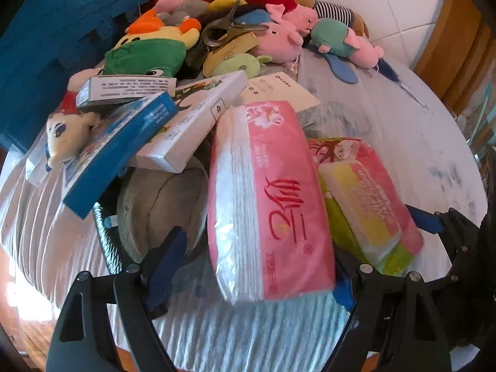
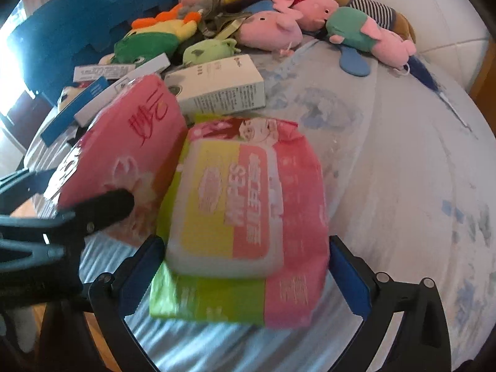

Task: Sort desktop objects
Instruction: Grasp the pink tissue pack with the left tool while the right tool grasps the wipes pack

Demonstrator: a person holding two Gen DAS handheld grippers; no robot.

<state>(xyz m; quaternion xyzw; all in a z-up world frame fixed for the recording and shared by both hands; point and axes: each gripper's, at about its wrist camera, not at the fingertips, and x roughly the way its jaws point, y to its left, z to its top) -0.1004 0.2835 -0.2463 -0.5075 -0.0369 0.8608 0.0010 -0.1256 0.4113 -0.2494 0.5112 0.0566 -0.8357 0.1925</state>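
Left gripper (image 1: 248,266) is clamping the pink tissue pack (image 1: 266,198), pads pressing both its sides. Right gripper (image 2: 245,279) is standing with jaws apart around the wipes pack (image 2: 248,226), pads just clear of it. Boxes (image 1: 189,121) and plush toys (image 1: 279,37) are lying beyond both, on the cloth-covered table (image 1: 403,155).

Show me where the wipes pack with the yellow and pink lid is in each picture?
Left wrist view: the wipes pack lies right of centre, beside the pink tissue pack.
Right wrist view: the wipes pack fills the centre, between the right gripper fingers.
Shared landmark: the pink tissue pack, just left of the wipes.
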